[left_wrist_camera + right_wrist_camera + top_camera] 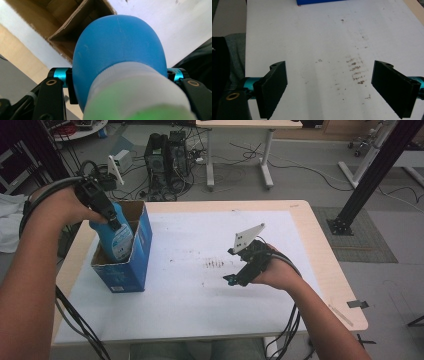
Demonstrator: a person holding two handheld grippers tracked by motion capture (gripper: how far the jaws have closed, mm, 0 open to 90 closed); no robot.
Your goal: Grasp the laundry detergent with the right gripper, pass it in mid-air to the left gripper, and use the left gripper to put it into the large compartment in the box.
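A blue bottle (pixel 120 244) with a white cap hangs partly inside an open blue cardboard box (pixel 139 251) at the table's left. My left gripper (pixel 113 221) is shut on the bottle's upper part, just below the cap. In the left gripper view the bottle (pixel 117 47) sits between the jaws of my left gripper (pixel 118 77), with the brown inside of the box (pixel 62 32) beyond it. My right gripper (pixel 233 279) rests low over the white sheet right of centre. In its own view my right gripper (pixel 329 87) stands open with nothing between its jaws.
Brown smudges (pixel 215 264) mark the white sheet (pixel 200 310) in the table's middle. A strip of tape (pixel 357 304) lies at the table's right edge. Beyond the table stand a computer tower (pixel 165 162), a desk's legs (pixel 265 165) and a black post (pixel 372 175).
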